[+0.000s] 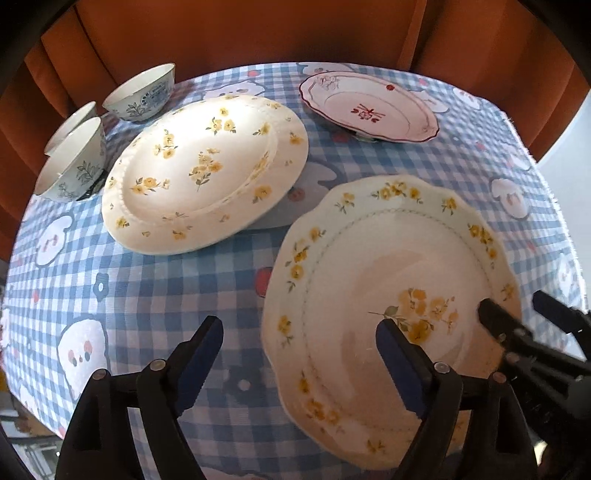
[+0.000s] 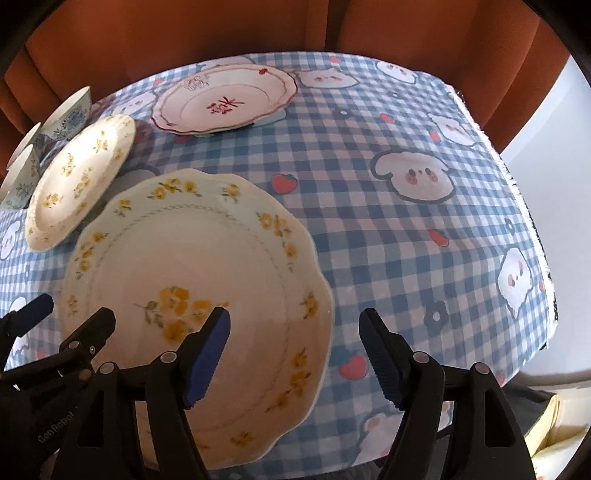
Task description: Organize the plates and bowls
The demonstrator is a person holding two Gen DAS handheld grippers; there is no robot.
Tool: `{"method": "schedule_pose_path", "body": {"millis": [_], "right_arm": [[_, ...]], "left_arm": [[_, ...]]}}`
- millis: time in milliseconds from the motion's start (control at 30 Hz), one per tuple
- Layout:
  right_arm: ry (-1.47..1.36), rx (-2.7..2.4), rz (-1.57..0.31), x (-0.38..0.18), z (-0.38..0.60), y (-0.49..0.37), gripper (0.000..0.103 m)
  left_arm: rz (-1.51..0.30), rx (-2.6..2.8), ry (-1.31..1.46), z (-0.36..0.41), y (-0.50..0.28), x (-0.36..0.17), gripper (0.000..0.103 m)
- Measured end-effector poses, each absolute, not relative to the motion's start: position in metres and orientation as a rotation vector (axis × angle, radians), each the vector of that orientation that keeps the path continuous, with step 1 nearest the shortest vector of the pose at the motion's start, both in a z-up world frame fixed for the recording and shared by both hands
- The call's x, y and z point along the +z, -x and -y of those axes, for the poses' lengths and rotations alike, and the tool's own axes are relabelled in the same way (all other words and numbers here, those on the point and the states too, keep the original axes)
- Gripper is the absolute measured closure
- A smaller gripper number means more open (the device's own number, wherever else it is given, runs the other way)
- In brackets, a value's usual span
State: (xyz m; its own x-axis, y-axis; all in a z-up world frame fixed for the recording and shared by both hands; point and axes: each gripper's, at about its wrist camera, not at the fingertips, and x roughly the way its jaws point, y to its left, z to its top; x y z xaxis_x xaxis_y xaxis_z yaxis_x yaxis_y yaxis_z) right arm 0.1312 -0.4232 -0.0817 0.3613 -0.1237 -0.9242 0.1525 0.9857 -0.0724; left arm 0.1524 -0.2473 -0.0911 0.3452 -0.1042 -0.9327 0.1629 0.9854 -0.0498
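A scalloped plate with yellow flowers [image 1: 391, 314] [image 2: 207, 273] lies nearest me on the checked tablecloth. My left gripper [image 1: 299, 354] is open, straddling its left rim. My right gripper [image 2: 295, 339] is open, straddling its right rim, and shows in the left wrist view [image 1: 517, 317]. A round yellow-flowered plate [image 1: 203, 173] [image 2: 77, 181] sits tilted further back. A pink plate with a red rim [image 1: 369, 105] [image 2: 225, 101] sits at the far side. Three blue-patterned bowls [image 1: 142, 94] [image 2: 68, 110] stand at the far left.
The round table carries a blue checked cloth [image 1: 155, 295] [image 2: 406, 229] with cartoon figures. An orange curtain [image 1: 240, 29] hangs behind it. The table edge falls away at the right [image 2: 532, 206].
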Motion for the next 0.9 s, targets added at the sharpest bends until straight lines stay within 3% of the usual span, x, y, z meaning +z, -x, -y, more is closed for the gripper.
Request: {"method": "schedule_pose_path", "body": {"millis": [433, 900], "right_arm": [[-0.008, -0.197, -1.119, -0.05, 0.337, -0.142, 0.027], [-0.064, -0.167, -1.078, -0.039, 0.279, -0.223, 0.027]], "left_arm": [[-1.204, -0.179, -0.054, 0.163, -0.168, -0.064, 0.016], [-1.17, -0.063, -0.02, 0.109, -0.235, -0.053, 0.017]]}}
